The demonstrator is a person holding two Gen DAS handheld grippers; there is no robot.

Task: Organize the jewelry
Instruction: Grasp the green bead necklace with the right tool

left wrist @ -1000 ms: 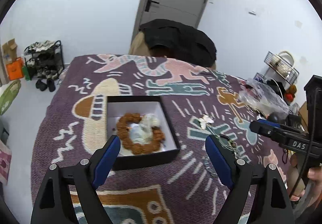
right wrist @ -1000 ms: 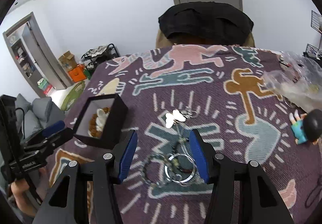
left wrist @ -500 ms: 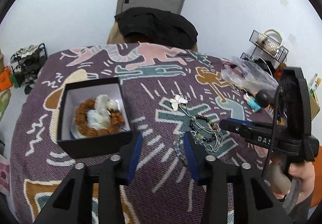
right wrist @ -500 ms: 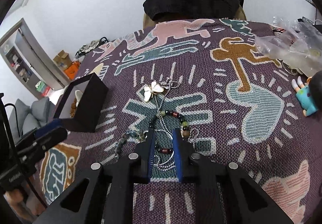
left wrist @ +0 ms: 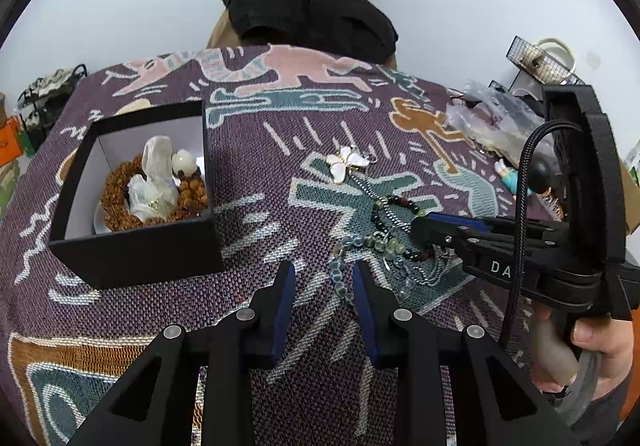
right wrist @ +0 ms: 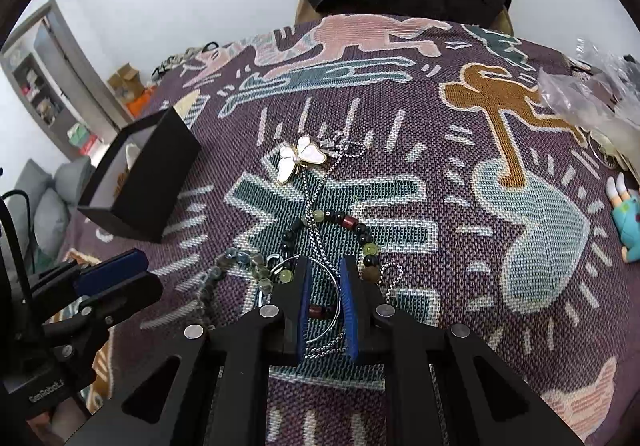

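**Both grippers closing over the jewelry pile**

From the left wrist we see our left gripper (left wrist: 323, 272) low over the surface covered with a purple woven cloth with cartoon figures (left wrist: 256, 149), its jaws closing. A strand of pale grey-green glass beads (left wrist: 340, 270) runs up between the blue pads (left wrist: 285, 298), though we cannot tell whether the pads press on it yet. Ahead and to the left of this gripper sits the open black cardboard box with a white lining (left wrist: 136, 254), holding a brown wooden-bead bracelet (left wrist: 116, 201) and clear crystal pieces (left wrist: 156, 173). Farther ahead lies a white-and-gold butterfly pendant (left wrist: 346, 163) on a silver chain. To the right, a hand (left wrist: 600, 346) holds the right gripper (left wrist: 420, 226) down on the tangle.

From the right wrist, our right gripper (right wrist: 324, 282) has its jaws closing, nearly together, over a thin silver hoop (right wrist: 332, 322) and a bracelet of dark, red and green beads (right wrist: 340, 217), part of which crosses the narrow gap. The butterfly pendant (right wrist: 300, 159) lies ahead, the black box (right wrist: 148, 185) ahead to the left, and the left gripper (right wrist: 112, 274) just to the left.
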